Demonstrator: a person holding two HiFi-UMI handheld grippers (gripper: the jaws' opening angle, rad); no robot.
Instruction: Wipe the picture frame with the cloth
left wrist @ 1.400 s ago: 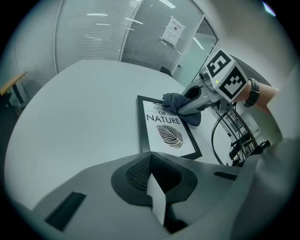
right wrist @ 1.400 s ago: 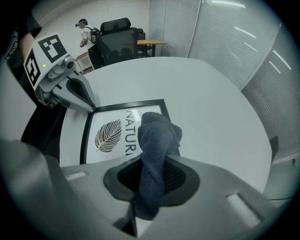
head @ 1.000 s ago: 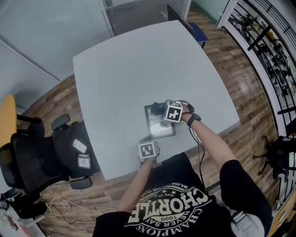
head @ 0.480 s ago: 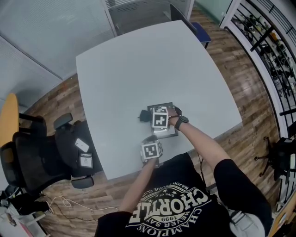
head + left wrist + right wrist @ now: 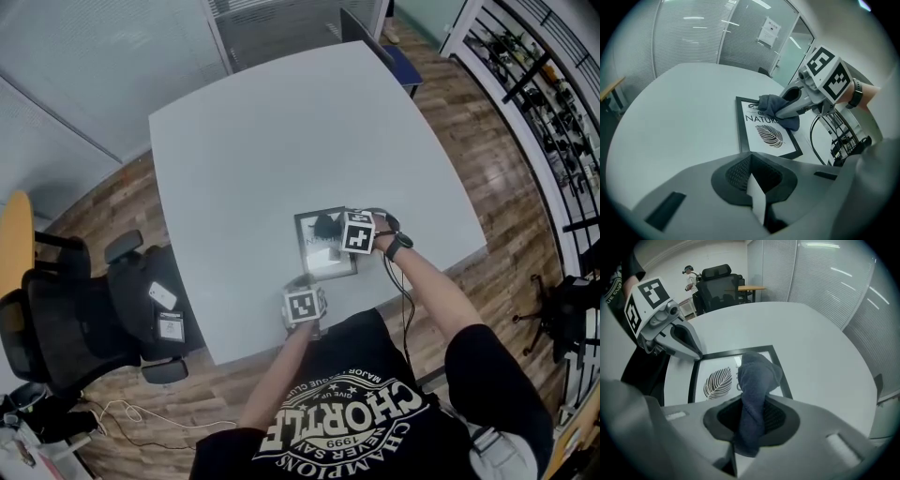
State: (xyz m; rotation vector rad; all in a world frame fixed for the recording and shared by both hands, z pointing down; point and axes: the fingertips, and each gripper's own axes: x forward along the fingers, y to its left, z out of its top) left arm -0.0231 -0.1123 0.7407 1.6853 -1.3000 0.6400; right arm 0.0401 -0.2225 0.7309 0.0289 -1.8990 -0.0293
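Note:
A black picture frame (image 5: 319, 257) with a leaf print lies flat on the white table (image 5: 281, 131) near its front edge. My right gripper (image 5: 339, 228) is shut on a dark blue cloth (image 5: 324, 224), which presses on the frame's far part. In the right gripper view the cloth (image 5: 757, 376) hangs from the jaws over the print (image 5: 717, 383). My left gripper (image 5: 302, 281) is shut, its tip resting on the frame's near left corner (image 5: 696, 356). The left gripper view shows the frame (image 5: 764, 136), the cloth (image 5: 774, 107) and the right gripper (image 5: 783, 111) on it.
Black office chairs (image 5: 66, 319) stand left of the table, and a blue chair (image 5: 401, 62) at its far end. A cable (image 5: 409, 314) trails from my right gripper. A metal rack (image 5: 544, 84) lines the right wall. A person (image 5: 690, 278) stands far off.
The right gripper swept the cloth left across the frame, then back to the right. The left gripper stayed on the frame's near corner.

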